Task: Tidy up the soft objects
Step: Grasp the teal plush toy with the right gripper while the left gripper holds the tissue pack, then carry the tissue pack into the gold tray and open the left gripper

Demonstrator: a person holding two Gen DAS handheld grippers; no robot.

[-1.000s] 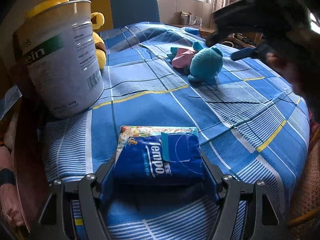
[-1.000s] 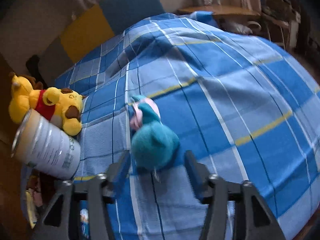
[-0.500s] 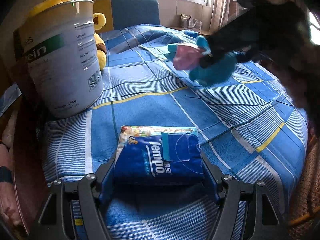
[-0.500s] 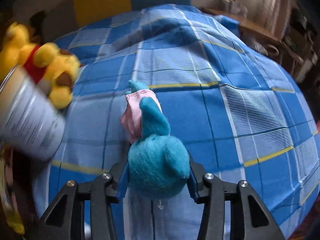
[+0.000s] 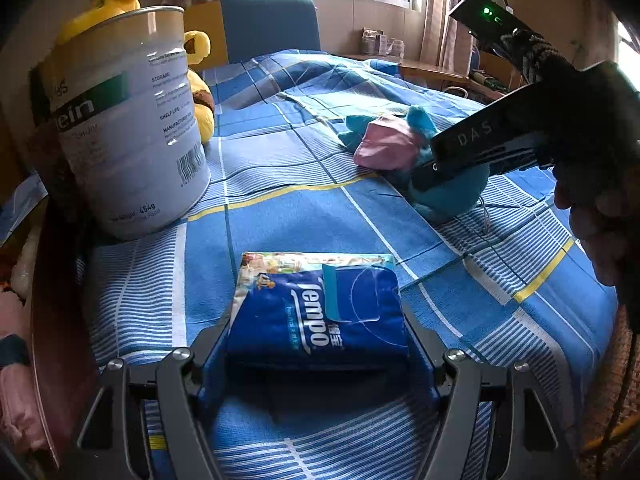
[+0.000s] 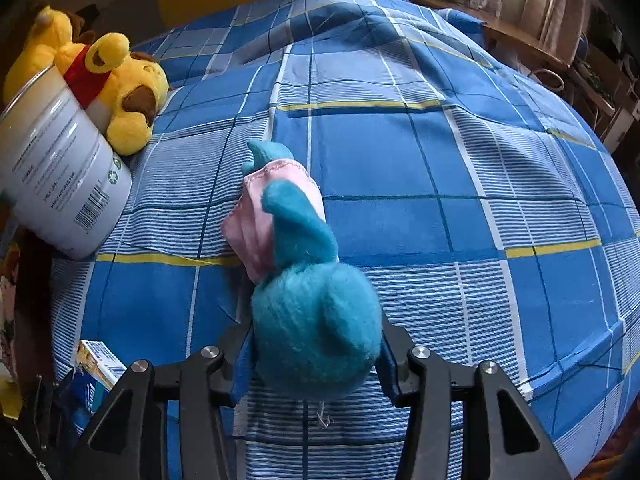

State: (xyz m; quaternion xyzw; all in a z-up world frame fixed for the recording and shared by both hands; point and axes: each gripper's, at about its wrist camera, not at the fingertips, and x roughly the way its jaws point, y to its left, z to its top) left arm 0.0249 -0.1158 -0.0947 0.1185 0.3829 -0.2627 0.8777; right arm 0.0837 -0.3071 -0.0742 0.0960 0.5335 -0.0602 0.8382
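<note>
At the left stands a white can (image 5: pixel 120 120) with a yellow plush bear (image 6: pixel 116 92) behind it. The left gripper (image 5: pixel 318 344) clamps a blue tissue pack (image 5: pixel 320 312) on the bed (image 5: pixel 304 216). The right gripper (image 6: pixel 316 352) squeezes the teal plush toy (image 6: pixel 312 328), which probably touches the bed.

the left gripper (image 5: pixel 318 344) has its jaws closed against both sides of a blue tempo tissue pack (image 5: pixel 320 312) lying on the checked bed cover (image 5: pixel 280 216). far left stands a white tin (image 5: pixel 120 120), a yellow plush (image 5: pixel 198 80) behind it. far right, the right gripper (image 5: pixel 460 160) presses into a teal plush toy (image 5: pixel 452 192) with a pink cloth part.
</note>
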